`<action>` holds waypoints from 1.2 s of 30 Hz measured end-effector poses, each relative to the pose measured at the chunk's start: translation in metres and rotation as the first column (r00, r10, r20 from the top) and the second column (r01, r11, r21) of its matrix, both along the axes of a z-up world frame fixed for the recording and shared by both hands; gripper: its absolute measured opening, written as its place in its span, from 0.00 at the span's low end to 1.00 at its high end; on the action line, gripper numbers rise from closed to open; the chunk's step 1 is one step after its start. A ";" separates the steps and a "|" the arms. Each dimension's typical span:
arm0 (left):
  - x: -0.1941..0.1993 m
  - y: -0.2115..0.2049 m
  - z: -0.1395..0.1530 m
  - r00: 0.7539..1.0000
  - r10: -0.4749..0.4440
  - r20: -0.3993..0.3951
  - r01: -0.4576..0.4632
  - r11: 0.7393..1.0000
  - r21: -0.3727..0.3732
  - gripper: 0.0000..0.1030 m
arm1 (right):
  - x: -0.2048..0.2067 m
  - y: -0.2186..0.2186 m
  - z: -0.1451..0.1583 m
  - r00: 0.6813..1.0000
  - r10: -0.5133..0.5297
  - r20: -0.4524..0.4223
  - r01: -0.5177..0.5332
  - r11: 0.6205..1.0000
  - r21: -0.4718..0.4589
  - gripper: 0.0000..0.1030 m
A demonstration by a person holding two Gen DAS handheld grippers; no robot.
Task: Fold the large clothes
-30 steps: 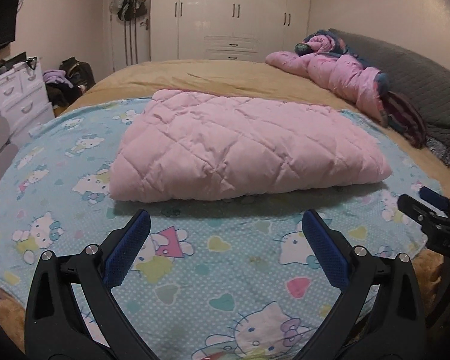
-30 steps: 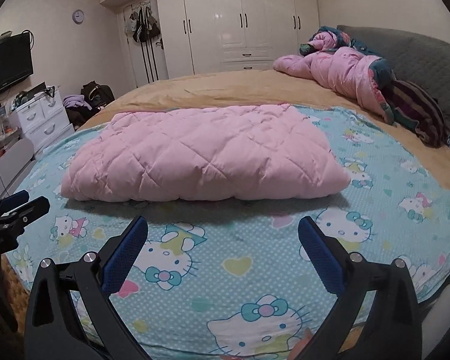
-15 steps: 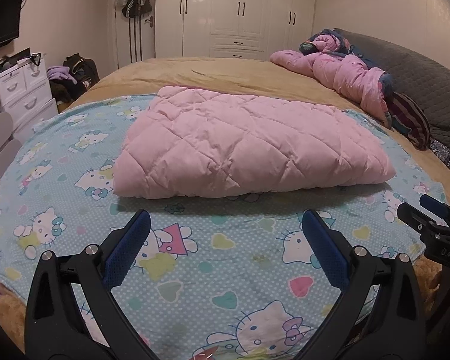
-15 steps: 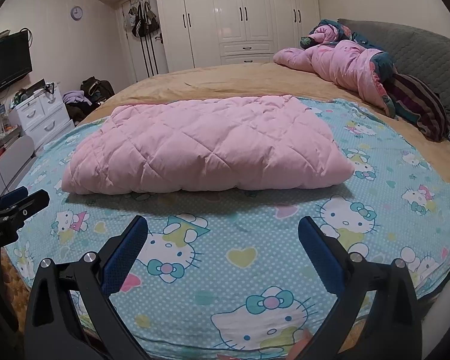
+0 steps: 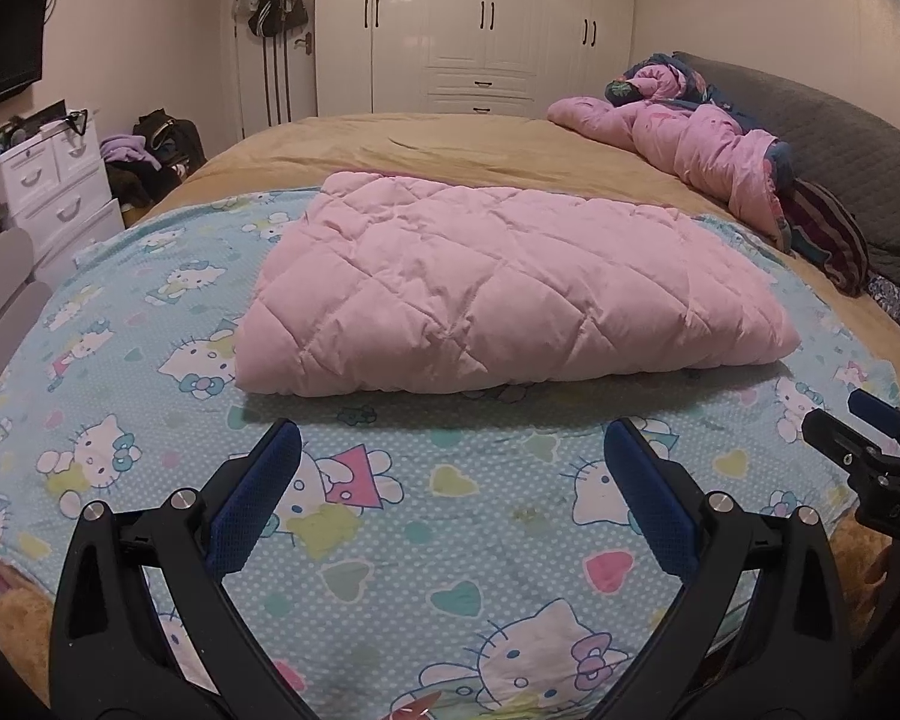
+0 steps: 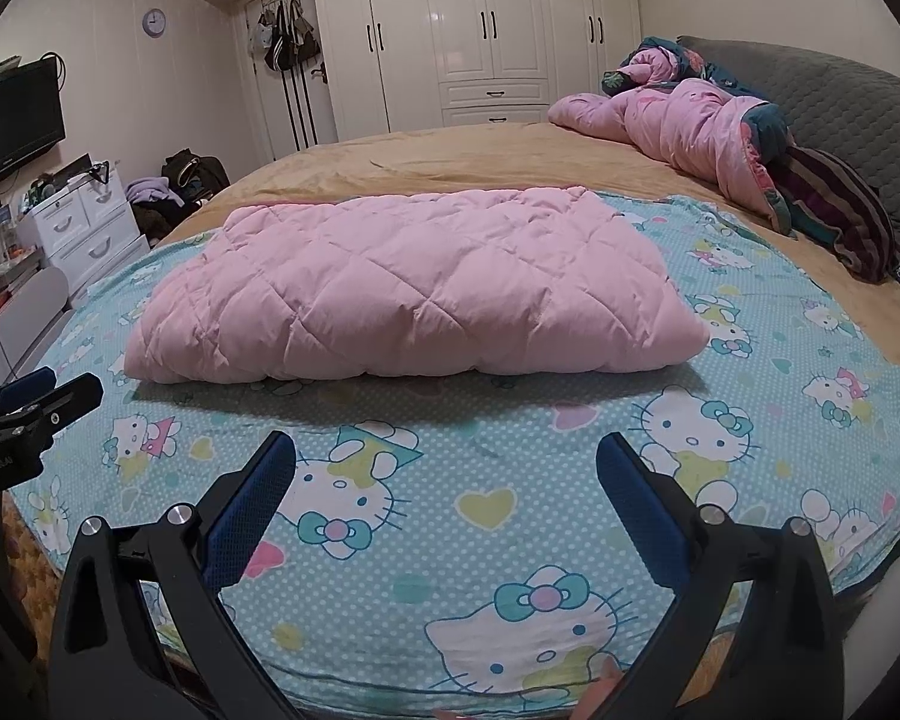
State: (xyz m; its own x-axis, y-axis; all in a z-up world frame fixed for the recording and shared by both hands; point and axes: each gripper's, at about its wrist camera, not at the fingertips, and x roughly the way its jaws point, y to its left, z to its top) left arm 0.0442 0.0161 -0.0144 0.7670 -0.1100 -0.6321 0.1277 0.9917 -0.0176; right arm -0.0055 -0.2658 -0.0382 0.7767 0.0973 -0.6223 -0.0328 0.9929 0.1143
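Quilt [image 5: 510,282] folded, "DAS" on right gripper [image 5: 870,438]

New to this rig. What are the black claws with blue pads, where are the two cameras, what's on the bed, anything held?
No robot arm here: a person holds a two-finger gripper in each hand, with a fisheye camera on each looking along its fingers. One picture shows the left gripper, the other the right gripper; each also glimpses its partner at the frame edge. Both are open and hold nothing. On the blue cartoon-cat printed sheet lies a folded pink quilted padded garment. A crumpled pink duvet sits near the grey headboard.
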 end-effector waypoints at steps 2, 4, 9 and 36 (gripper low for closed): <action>0.000 0.000 0.000 1.000 0.000 0.000 0.000 1.000 0.002 0.92 | 0.000 0.000 0.000 1.000 -0.001 -0.001 0.001 1.000 -0.003 0.96; 0.000 0.000 0.000 1.000 -0.001 0.001 0.001 1.000 0.000 0.92 | -0.001 0.000 0.000 1.000 -0.002 0.000 0.002 1.000 -0.001 0.96; 0.000 0.000 0.000 1.000 0.003 0.003 -0.003 1.000 0.002 0.92 | -0.002 0.001 0.000 1.000 -0.002 -0.001 0.002 1.000 -0.002 0.96; -0.001 -0.001 0.002 0.999 0.035 0.012 -0.035 0.999 0.032 0.92 | -0.003 0.002 -0.001 1.000 0.003 -0.004 -0.003 1.000 -0.006 0.96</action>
State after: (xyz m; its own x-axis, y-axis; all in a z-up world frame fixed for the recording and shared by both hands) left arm 0.0436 0.0150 -0.0127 0.7775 -0.0630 -0.6257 0.0931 0.9955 0.0153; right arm -0.0084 -0.2634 -0.0389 0.7741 0.0962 -0.6257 -0.0356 0.9934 0.1087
